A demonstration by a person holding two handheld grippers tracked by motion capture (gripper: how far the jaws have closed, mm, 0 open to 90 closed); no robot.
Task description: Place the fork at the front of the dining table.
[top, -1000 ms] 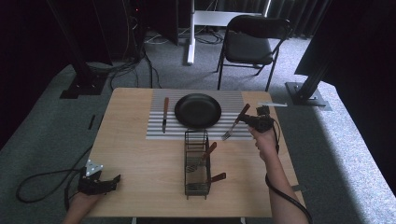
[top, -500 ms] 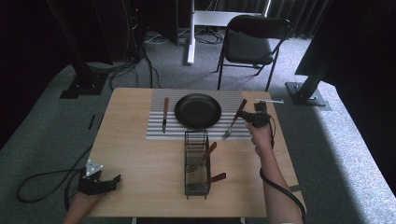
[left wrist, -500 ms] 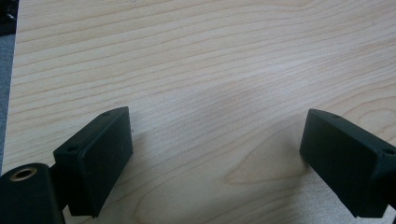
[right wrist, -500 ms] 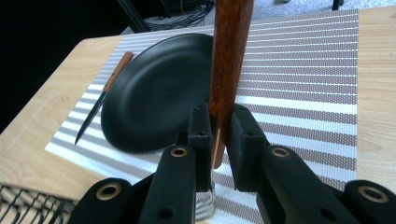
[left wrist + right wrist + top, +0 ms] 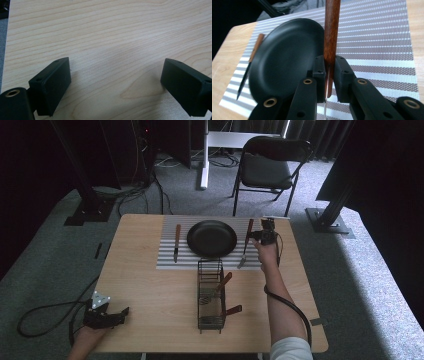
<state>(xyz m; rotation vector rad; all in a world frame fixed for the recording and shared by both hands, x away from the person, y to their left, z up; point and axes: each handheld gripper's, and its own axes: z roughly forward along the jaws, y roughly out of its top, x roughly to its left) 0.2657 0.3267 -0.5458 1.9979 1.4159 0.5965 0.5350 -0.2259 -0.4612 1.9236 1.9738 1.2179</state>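
Wooden table (image 5: 150,320) carries a striped placemat (image 5: 165,262) set with a black plate (image 5: 212,238) and a knife (image 5: 176,241) at its left; the right gripper (image 5: 261,236) clamps a wooden-handled fork (image 5: 246,242) over the mat at the plate's right, not yet released. Further utensils wait in the wire caddy (image 5: 210,295). The right gripper view confirms the jaws pinching the fork handle (image 5: 331,37), while the left gripper (image 5: 115,85) rests with jaws spread on bare wood.

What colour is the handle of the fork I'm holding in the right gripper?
Reddish-brown wood; the fork handle shows best in the right gripper view.

Dim room, daylight from the right, close views soft.
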